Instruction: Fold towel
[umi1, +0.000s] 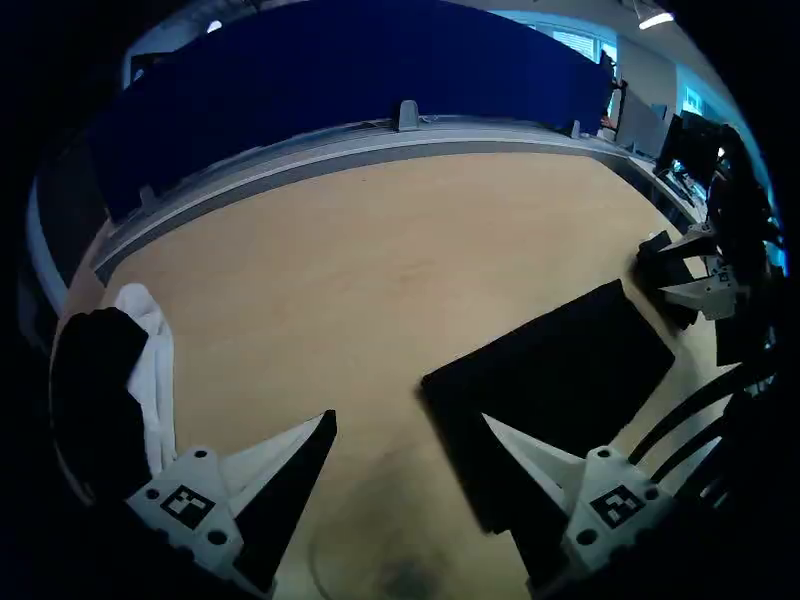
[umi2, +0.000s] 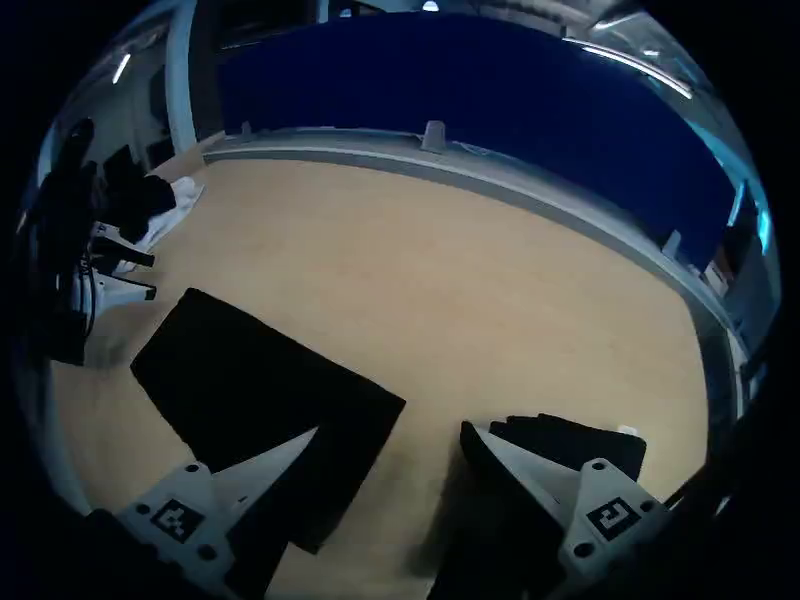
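Note:
A black towel lies flat as a rectangle on the light wooden table. In the left gripper view my left gripper is open above the table, its right finger over the towel's near corner and nothing between the fingers. My right gripper shows at the towel's far right edge, open. In the right gripper view the same black towel spreads to the left, and my right gripper stands open over its near edge. My left gripper is at the far left of that view.
A pile of white cloth and black cloth lies at the table's left end. A folded black stack sits behind my right gripper's right finger. A blue partition and a grey rail bound the table's far side.

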